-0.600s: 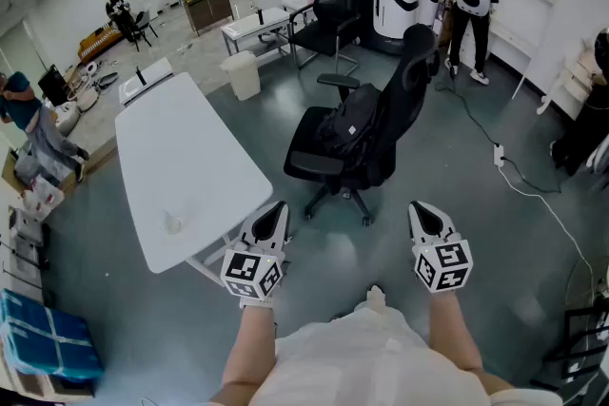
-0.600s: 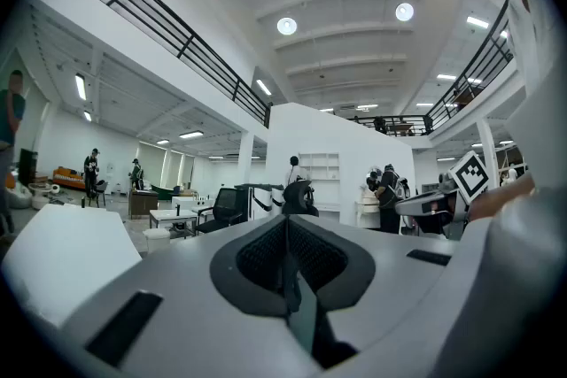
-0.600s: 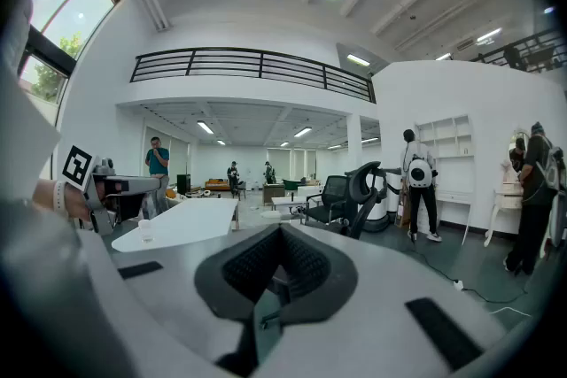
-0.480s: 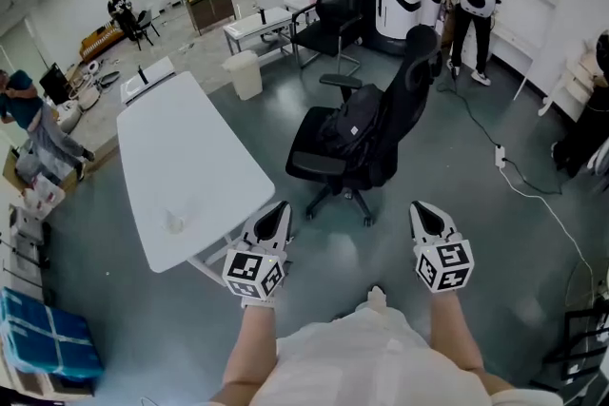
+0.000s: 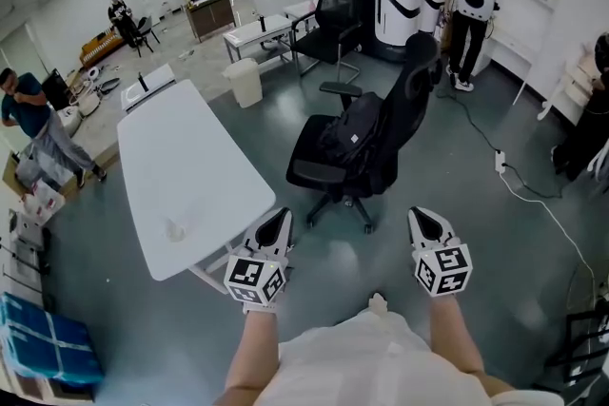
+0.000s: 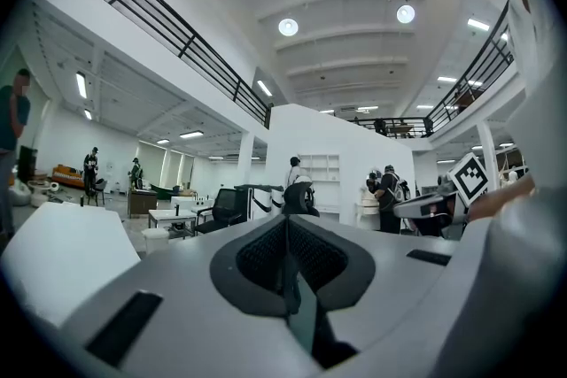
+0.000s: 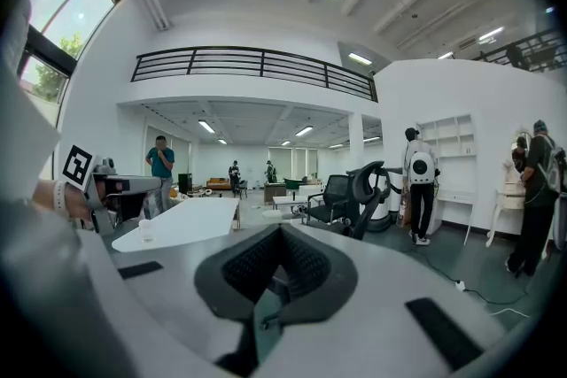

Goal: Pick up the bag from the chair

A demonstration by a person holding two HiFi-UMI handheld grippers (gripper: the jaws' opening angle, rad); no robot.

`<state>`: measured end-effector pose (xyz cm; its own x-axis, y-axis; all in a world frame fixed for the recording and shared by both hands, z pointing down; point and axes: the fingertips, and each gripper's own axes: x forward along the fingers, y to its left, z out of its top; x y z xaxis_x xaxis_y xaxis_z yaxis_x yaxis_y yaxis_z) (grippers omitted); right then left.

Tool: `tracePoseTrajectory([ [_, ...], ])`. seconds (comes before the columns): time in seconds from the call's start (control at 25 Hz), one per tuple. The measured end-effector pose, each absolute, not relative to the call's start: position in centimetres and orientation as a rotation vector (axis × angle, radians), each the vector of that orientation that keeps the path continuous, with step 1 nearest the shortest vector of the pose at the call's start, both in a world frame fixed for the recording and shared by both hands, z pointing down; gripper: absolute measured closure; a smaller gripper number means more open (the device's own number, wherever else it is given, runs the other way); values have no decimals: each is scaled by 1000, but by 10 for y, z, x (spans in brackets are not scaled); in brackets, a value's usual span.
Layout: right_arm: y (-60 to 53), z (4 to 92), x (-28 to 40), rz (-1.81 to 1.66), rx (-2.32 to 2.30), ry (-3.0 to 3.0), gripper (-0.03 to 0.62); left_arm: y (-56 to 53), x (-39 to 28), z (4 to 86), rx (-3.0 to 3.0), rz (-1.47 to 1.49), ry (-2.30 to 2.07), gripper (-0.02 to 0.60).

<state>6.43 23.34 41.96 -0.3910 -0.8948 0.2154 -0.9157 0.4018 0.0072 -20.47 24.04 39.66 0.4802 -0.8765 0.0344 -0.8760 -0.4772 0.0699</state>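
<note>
the black bag [image 5: 347,134] sits on the seat of the black chair [image 5: 398,114], against its backrest. the left claw [image 5: 274,225] and right claw [image 5: 427,223] are both clenched and empty, well short of the chair. a white bench [image 5: 181,171] stands left of the chair.

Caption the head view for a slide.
Left gripper and right gripper, jaws shut and empty, face an office chair holding a black bag, beside a white table.

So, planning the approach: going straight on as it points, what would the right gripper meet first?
Open floor, then probably the chair holding the bag; the right gripper aims near its backrest. Depth unclear.
</note>
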Motion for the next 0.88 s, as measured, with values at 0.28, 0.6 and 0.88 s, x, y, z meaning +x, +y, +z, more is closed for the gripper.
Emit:
tracePoseTrajectory([
  [0.28,228,423,66,214,1600,-2496,576,237,-196,399,2636,10,-1546,552],
  [0.6,226,430,72,238,1585,-2512,576,233,-187,403,2628,25,-1531,552],
  [0.88,219,438,80,247,1578,-2504,576,227,-176,410,2618,37,-1516,552],
])
